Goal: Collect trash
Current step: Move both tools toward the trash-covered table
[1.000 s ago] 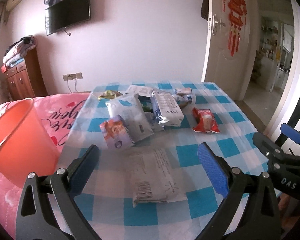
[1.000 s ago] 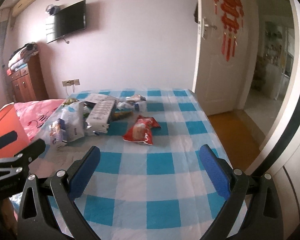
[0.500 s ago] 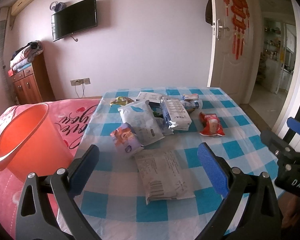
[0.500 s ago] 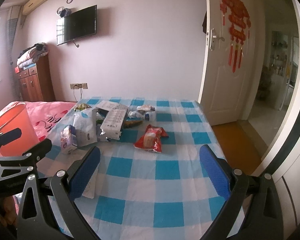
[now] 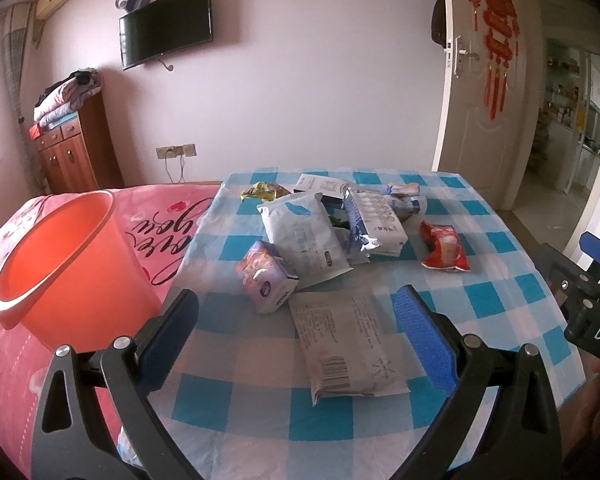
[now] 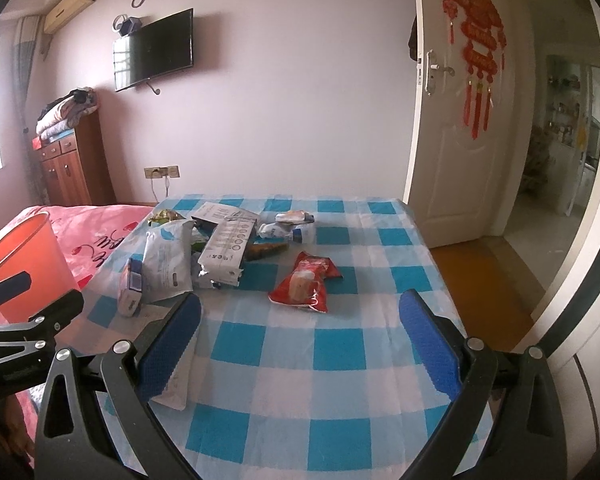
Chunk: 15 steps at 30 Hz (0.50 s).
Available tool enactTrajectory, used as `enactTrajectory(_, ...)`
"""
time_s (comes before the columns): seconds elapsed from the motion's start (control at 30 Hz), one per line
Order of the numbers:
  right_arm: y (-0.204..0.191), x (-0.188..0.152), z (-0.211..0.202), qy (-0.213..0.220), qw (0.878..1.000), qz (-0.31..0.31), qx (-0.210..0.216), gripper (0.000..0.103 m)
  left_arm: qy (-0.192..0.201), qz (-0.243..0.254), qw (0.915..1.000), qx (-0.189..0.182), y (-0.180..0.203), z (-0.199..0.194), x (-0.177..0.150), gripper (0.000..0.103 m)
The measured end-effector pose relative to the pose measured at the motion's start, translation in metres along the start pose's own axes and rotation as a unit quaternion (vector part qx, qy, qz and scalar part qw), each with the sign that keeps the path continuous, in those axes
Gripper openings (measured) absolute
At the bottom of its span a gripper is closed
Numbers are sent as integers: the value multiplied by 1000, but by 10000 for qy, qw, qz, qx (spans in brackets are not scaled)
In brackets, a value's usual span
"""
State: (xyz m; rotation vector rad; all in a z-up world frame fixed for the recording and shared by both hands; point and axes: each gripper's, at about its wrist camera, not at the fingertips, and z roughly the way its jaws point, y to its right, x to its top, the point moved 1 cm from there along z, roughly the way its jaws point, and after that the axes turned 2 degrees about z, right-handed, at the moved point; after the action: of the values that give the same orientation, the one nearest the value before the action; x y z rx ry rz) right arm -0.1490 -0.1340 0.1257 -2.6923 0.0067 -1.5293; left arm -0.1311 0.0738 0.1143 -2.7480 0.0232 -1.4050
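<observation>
Several empty wrappers lie on the blue-checked table (image 5: 512,296). A flat grey wrapper (image 5: 346,340) lies nearest, between my left gripper's open fingers (image 5: 296,340). Behind it are a small purple packet (image 5: 266,280), a white-blue bag (image 5: 304,236), a silver-blue bag (image 5: 374,220) and a red snack bag (image 5: 444,246), which also shows in the right wrist view (image 6: 306,282). An orange bin (image 5: 64,264) stands at the left on the pink bed. My right gripper (image 6: 300,344) is open and empty above the table's near part.
A pink bedspread (image 5: 160,216) borders the table's left side. A wooden cabinet (image 5: 70,152) stands by the far wall. An open white door (image 6: 456,120) and a bare floor (image 6: 484,280) lie to the right of the table.
Both grippers have drawn back and risen, so the table and wrappers look farther away and the orange bin shows in full. Both stay open.
</observation>
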Motion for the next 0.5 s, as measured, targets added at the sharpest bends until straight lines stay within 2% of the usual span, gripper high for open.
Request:
enactTrajectory(0.17,4,-3,10,-36,9999,-115,-10,98,-97,39,9999,-41,-4,6,-7,99)
enactTrajectory(0.5,29,-14,45,-571,9981,-8,219,98,-403,-99,9957,-833,-13,17,-37,99)
